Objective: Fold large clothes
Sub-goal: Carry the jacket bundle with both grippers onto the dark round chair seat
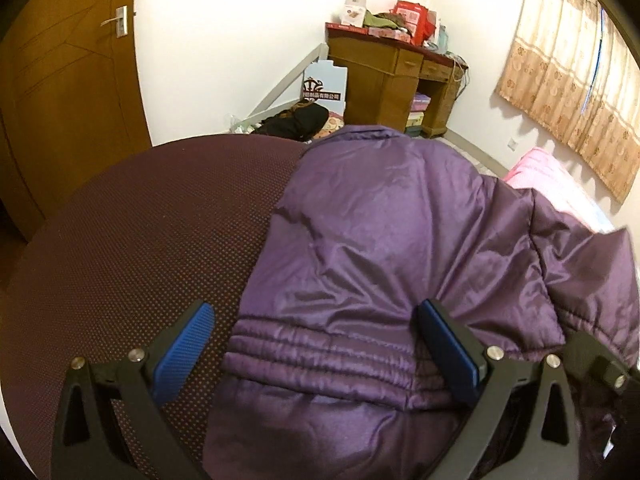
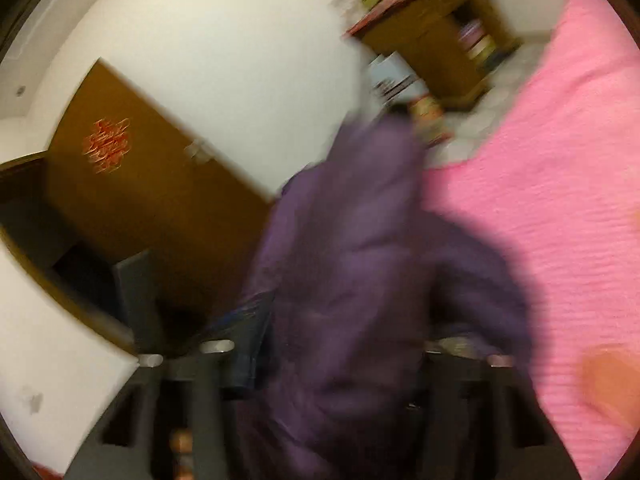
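Purple padded jacket (image 1: 380,248) lay between the left gripper (image 1: 316,344) fingers, spread wide, unpressed, right gripper (image 2: 332,360) blurred, jacket bunched between its fingers, grip undeterminable.

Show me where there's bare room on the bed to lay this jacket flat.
The dotted maroon cover left of the purple jacket lies bare, out to its edge by the door. The pink blanket right of the jacket also looks bare, though the view is blurred. The desk top and the floor beside it are crowded.
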The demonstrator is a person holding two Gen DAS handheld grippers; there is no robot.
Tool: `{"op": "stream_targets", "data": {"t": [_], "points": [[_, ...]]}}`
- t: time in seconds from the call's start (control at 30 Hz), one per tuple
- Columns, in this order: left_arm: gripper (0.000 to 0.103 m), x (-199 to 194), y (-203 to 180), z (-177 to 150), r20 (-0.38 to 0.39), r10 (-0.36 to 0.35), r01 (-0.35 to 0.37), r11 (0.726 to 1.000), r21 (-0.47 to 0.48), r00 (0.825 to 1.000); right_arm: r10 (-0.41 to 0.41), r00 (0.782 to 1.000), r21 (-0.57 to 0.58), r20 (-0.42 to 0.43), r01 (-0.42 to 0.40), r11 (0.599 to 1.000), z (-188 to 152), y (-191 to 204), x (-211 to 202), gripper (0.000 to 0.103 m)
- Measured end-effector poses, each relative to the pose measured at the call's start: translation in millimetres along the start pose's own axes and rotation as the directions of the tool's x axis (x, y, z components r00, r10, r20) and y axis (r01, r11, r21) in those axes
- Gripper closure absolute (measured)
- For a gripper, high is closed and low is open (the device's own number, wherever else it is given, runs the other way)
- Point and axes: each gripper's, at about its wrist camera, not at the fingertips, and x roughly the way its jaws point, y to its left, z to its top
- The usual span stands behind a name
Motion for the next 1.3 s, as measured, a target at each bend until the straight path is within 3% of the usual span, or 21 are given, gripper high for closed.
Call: {"op": "stream_targets", "data": {"t": [0.07,0.1,0.17,0.27,0.37,0.47,0.5,0.53,0.63,0.67,0.7,0.8,0.83,0.87,0.93,1.0,1.07,1.13,1.23,1.27,1.3], "points": [[0.000,-2,7,-2,0.008,0.012,-0.011,1.000,-0.028,1.000,-0.004,1.000,-0.076,-0.006,0.003,0.997,0,13,8,0.056],[0.000,-2,10,-2,0.012,0.013,-0.013,0.999,-0.043,1.000,0.053,0.999,-0.079,0.001,-0.053,0.996,0,14,8,0.065],[0.000,-6,13,-5,0.030,0.014,-0.012,0.998,-0.067,0.999,0.264,0.964,-0.016,0.027,-0.264,0.964,-1,5,7,0.067],[0.000,-6,6,-7,0.037,0.080,-0.079,0.996,-0.040,0.996,0.207,0.977,0.045,0.052,-0.210,0.977,-7,-21,19,0.074],[0.000,-3,-9,-5,0.031,0.086,-0.086,0.996,0.022,0.996,0.245,0.966,0.149,0.083,-0.255,0.955,-18,-56,11,0.074],[0.000,-1,-10,-3,0.035,0.083,-0.084,0.996,0.030,0.996,0.242,0.962,0.176,0.126,-0.262,0.949,-25,-63,-17,0.055],[0.000,2,-4,-1,0.021,0.063,-0.063,0.998,0.010,0.998,0.244,0.958,0.180,0.153,-0.270,0.946,-29,-65,-30,0.032],[0.000,4,1,0,0.003,0.028,-0.028,0.999,-0.019,1.000,0.249,0.948,0.183,0.198,-0.285,0.941,-31,-69,-44,0.017],[0.000,14,21,3,-0.057,-0.099,0.092,0.988,-0.124,0.993,0.180,0.921,0.215,0.345,-0.264,0.940,-45,-90,-95,0.016],[0.000,16,24,3,-0.069,-0.126,0.114,0.983,-0.145,0.990,0.153,0.923,0.232,0.354,-0.246,0.941,-48,-99,-104,0.016],[0.000,18,26,3,-0.077,-0.142,0.129,0.979,-0.158,0.987,0.122,0.940,0.253,0.320,-0.209,0.944,-49,-107,-106,0.016],[0.000,13,17,2,-0.056,-0.123,0.114,0.983,-0.142,0.991,0.097,0.978,0.282,0.186,-0.148,0.948,-52,-114,-83,0.022],[0.000,10,14,0,-0.044,-0.107,0.101,0.987,-0.128,0.993,0.090,0.986,0.288,0.142,-0.128,0.949,-52,-112,-69,0.044],[0.000,7,11,0,-0.033,-0.092,0.088,0.990,-0.112,0.995,0.087,0.992,0.289,0.095,-0.111,0.951,-50,-110,-51,0.051],[0.000,3,9,-2,-0.011,-0.071,0.069,0.992,-0.106,0.997,0.074,0.993,0.282,0.089,-0.097,0.955,-40,-105,-29,0.051],[0.000,-2,12,-3,0.017,-0.078,0.080,0.990,-0.115,0.997,0.061,0.992,0.198,0.113,-0.083,0.977,-30,-85,-30,0.058],[0.001,-13,8,-7,0.074,-0.096,0.102,0.991,-0.081,0.993,0.091,0.985,0.070,0.143,-0.102,0.992,-22,-59,-42,0.059],[0.002,-22,1,-9,0.132,-0.079,0.084,0.996,-0.035,0.988,0.115,0.984,0.020,0.139,-0.118,0.993,-15,-51,-42,0.059],[0.005,-25,-24,-10,0.169,0.015,-0.025,0.998,0.055,0.986,0.106,0.994,0.191,0.037,-0.111,0.975,-18,-91,-6,0.057],[0.005,-22,-30,-8,0.166,0.050,-0.062,0.995,0.071,0.985,0.155,0.988,0.250,0.028,-0.157,0.955,-23,-112,11,0.058],[0.005,-17,-39,-7,0.156,0.080,-0.096,0.991,0.095,0.984,0.216,0.972,0.275,0.088,-0.232,0.933,-30,-126,11,0.059]]}}
